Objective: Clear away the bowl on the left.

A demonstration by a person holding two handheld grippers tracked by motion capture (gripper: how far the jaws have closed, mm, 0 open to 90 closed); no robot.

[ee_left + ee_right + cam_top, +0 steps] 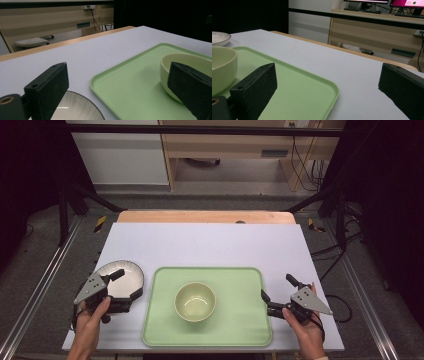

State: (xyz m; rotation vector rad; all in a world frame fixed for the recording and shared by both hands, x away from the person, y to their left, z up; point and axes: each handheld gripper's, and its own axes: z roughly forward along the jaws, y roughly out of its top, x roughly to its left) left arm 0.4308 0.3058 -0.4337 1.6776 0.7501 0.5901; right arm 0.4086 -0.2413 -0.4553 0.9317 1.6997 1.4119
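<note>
1. At the left near edge of the surface (210,240), the plate (122,277) sits just left of the green tray (240,320), partly covered by the left gripper (126,285).
2. Left gripper's fingers spread wide, straddling the plate's near rim, one finger over the far-left part, one at the right edge; nothing clamped. Contact with the plate hard to tell.
3. In the left gripper view the plate (75,107) is cut off at the bottom edge; one finger (47,87) hides part of it.
4. Plate looks empty, white inside with a dark rim.
5. Bowl (195,301) stands upright in the middle of the tray, pale yellow-green, empty as far as seen.
6. In the left gripper view the bowl (180,62) is half hidden behind the right-hand finger.
7. Right gripper (277,292) just off the tray's right edge, fingers wide apart, holding nothing, pointing toward the tray.
8. In the right gripper view the bowl (222,65) is cut off at the left edge; tray corner (322,90) lies between the fingers.
</note>
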